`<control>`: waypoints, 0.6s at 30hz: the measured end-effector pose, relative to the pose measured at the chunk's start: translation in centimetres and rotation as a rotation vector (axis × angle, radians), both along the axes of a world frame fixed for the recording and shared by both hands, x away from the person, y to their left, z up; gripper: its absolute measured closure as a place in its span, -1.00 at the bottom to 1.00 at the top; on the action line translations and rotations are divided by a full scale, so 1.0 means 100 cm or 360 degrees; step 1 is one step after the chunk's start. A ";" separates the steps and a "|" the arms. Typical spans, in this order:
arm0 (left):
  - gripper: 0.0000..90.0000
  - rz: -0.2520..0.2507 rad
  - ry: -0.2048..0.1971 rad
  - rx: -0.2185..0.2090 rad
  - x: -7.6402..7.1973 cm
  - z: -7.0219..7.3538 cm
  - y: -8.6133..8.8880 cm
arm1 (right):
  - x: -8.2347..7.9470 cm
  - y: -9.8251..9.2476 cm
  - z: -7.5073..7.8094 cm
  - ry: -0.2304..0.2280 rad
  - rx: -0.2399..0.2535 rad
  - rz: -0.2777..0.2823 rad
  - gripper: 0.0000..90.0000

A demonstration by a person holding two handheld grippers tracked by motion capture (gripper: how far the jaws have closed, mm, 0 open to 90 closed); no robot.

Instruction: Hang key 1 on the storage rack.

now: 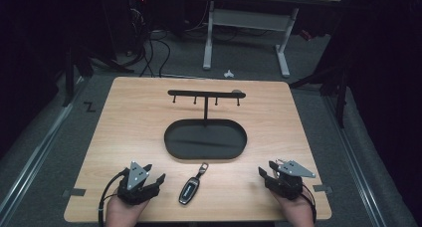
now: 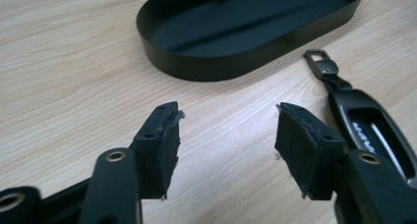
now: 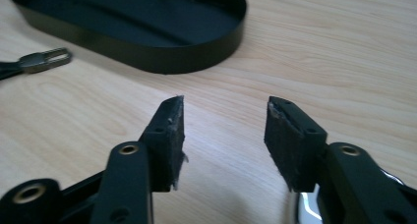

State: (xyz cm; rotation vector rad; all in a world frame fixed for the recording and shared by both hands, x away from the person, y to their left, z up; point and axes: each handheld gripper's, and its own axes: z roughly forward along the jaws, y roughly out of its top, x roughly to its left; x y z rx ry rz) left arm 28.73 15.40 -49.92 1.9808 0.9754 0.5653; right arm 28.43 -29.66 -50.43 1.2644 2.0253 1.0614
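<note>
Left tongs (image 1: 158, 178): they rest on the near left of the desk (image 1: 129, 117), jaws apart and holding nothing. In the left gripper view the key fob lies just to the right of your right jaw, so a short sideways move reaches it.
Key fob (image 1: 190, 190): it lies flat on the desk between your two hands, nearer the left one, body toward you and metal clip (image 1: 203, 166) pointing at the tray. Take it across the narrow sides of the body, not by the strap, so it does not swing.
Tray (image 1: 171, 145): the black oval dish sits mid-desk, just beyond the fob and apart from it. It looks bare inside, so you likely have room to set the fob down anywhere in it.
Rack (image 1: 205, 93): a bar with small hooks stands on a post above the tray. If the fob is meant to hang, lead with the clip's loop and keep it level with a hook.
Right tongs (image 1: 263, 173): on the near right of the desk, jaws apart, gripping nothing. Keep them clear unless you need to steady the tray.
</note>
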 end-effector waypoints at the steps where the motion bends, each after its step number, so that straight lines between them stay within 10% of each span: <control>1: -0.03 0.0009 -0.0014 -0.0023 -0.003 -0.003 0.003 | 0.000 0.000 0.000 0.0000 0.0000 0.0000 0.16; 7: -0.13 -0.0001 -0.0047 0.0082 -0.006 -0.010 0.014 | 0.000 0.019 -0.002 0.0044 -0.0013 0.0113 0.30; 13: -0.14 0.0054 -0.0022 -0.0028 -0.003 -0.013 0.028 | 0.003 0.047 -0.002 0.0085 0.0027 0.0256 0.35; 18: -0.18 0.0088 -0.0034 -0.0075 -0.001 -0.014 0.036 | 0.000 0.076 -0.002 0.0061 -0.0008 0.0391 0.79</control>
